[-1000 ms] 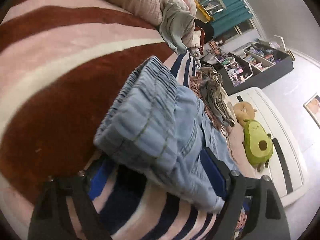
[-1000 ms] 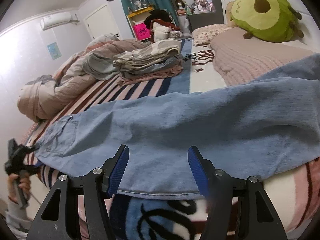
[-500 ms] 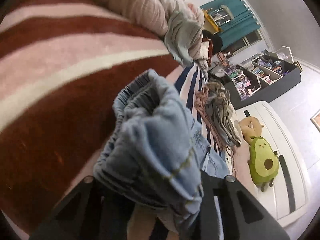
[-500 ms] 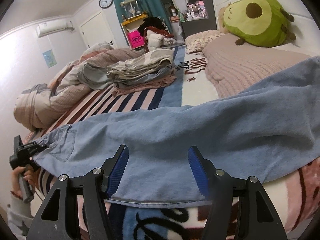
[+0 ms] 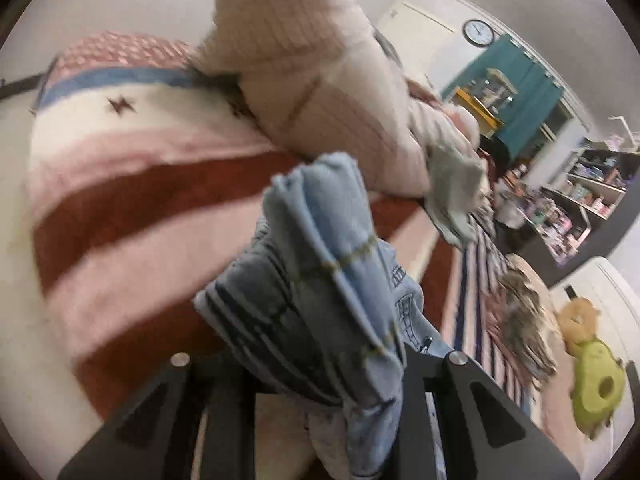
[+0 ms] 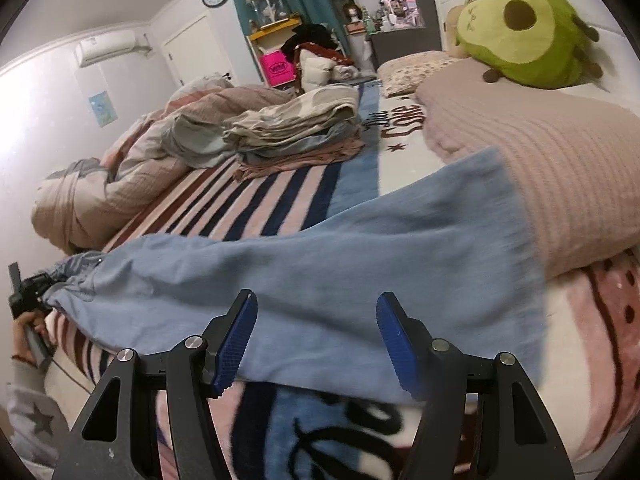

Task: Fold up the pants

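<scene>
Clamping a thick bunch of gathered denim, the left tool (image 5: 320,364) had its black arms drawn close together, the elasticated waistband of the pants (image 5: 320,280) bulging out in ribbed folds with yellow stitching across them. The right wrist view showed that same tool at the far left, gripped in a hand (image 6: 30,328), with the waist end lifted clear of the bed.

The right tool (image 6: 316,340) stood about half open, its ridged blue pads (image 6: 236,340) apart and not pressing on anything; the soft, pale blue leg of the pants lay just ahead of them. The pants stretched in a long band across the bed, from the held waist at the left to a frayed hem at the right, beside a ribbed pinkish blanket (image 6: 540,168).

Beneath lay a fleecy bedspread (image 6: 280,200) striped in pink, navy and rust. Farther back sat a flat stack of folded clothes (image 6: 296,128), and behind that a rumpled quilt (image 6: 120,176) heaped against the wall. A rounded green avocado plush (image 6: 520,36) rested by the headboard.
</scene>
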